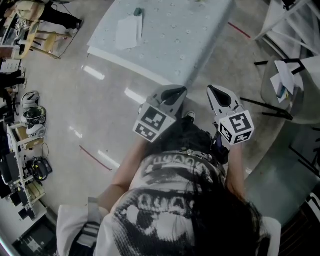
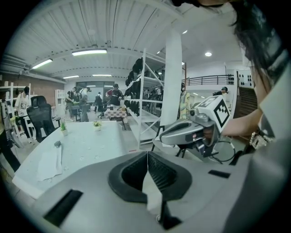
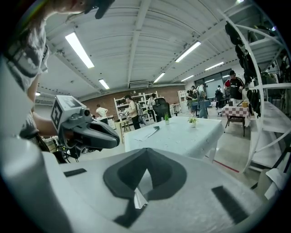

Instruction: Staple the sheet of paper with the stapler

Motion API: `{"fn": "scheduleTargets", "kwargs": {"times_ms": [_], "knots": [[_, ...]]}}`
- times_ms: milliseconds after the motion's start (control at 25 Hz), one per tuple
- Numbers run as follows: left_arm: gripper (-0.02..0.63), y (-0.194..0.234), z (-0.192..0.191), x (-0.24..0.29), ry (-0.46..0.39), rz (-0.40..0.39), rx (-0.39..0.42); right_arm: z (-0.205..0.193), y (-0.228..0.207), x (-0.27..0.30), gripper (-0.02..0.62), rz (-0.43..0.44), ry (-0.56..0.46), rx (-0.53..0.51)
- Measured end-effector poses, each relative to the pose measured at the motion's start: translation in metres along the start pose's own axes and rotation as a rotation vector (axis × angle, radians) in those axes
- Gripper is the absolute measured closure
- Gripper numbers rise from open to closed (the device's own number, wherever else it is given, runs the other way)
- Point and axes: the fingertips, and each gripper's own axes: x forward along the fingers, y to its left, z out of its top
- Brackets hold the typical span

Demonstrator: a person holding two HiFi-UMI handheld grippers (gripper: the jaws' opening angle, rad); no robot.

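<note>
Ahead of me stands a pale table [image 1: 200, 30], and on its left part lies a white sheet of paper [image 1: 129, 32]. A small dark stapler [image 1: 138, 11] rests at the sheet's far end. My left gripper [image 1: 176, 91] and right gripper [image 1: 216, 91] hang side by side over the floor, short of the table, both shut with nothing between the jaws. The left gripper view has the paper [image 2: 49, 164] and stapler [image 2: 57, 144] far off at the left, beyond the closed tips of the left gripper [image 2: 147, 153]. The right gripper view shows its own shut tips, the right gripper [image 3: 145, 149], and the paper [image 3: 138, 136] beyond.
A round table [image 1: 290, 85] with papers and black legs stands at the right. Shelves with helmets [image 1: 31, 115] line the left wall. White shelving [image 2: 150, 100] rises beyond the pale table, two small potted plants [image 2: 97, 124] sit on it, and people stand far behind.
</note>
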Motion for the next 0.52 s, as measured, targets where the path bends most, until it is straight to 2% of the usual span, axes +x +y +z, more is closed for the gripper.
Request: {"fn": "scheduleTargets", "kwargs": {"times_ms": [520], "knots": [[0.601, -0.0088, 0.0029, 0.0081, 0.027, -0.035, 0.009, -0.0019, -0.0068, -0.0031, 0.597, 0.006, 0.019, 0.002]]}}
